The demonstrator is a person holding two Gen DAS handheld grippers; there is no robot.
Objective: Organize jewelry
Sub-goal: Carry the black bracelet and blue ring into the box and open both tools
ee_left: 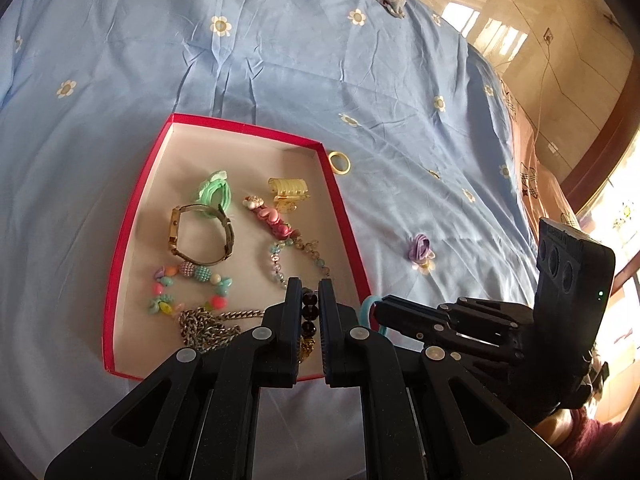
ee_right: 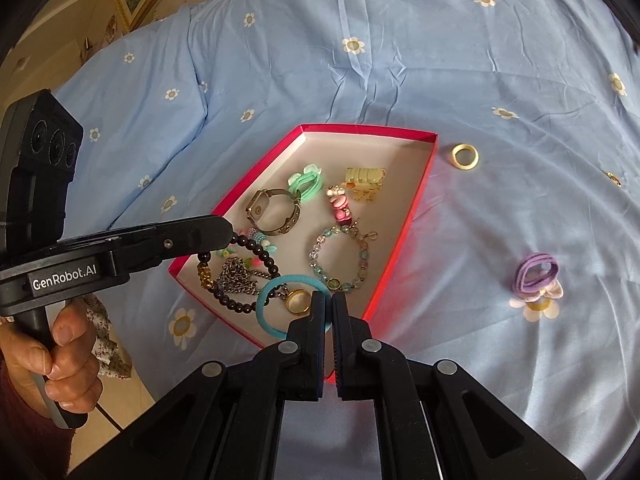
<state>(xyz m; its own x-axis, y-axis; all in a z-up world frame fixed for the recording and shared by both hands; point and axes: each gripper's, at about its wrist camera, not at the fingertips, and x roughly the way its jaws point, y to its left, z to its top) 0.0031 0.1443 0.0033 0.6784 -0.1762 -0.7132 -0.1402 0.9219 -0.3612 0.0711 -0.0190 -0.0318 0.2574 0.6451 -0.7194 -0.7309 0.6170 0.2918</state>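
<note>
- Right wrist view alone shows a hand (ee_right: 60,356) on the left gripper's (ee_right: 230,236) handle.
- Bedsheet (ee_left: 280,60) carries the red box (ee_left: 344,216), filled with jewelry.
- Left gripper is clamped on a black bead bracelet (ee_right: 256,254) over the box.
- Right gripper (ee_right: 328,312) pinches a blue hair tie (ee_right: 266,320) at the box's near edge.
- Purple hair tie (ee_right: 536,276) and yellow ring (ee_right: 464,156) lie outside, on the sheet.

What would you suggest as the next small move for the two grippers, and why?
Probably open both. The left gripper holds the black bead bracelet and the right gripper pinches the teal hair tie, both already over the red box.
</note>
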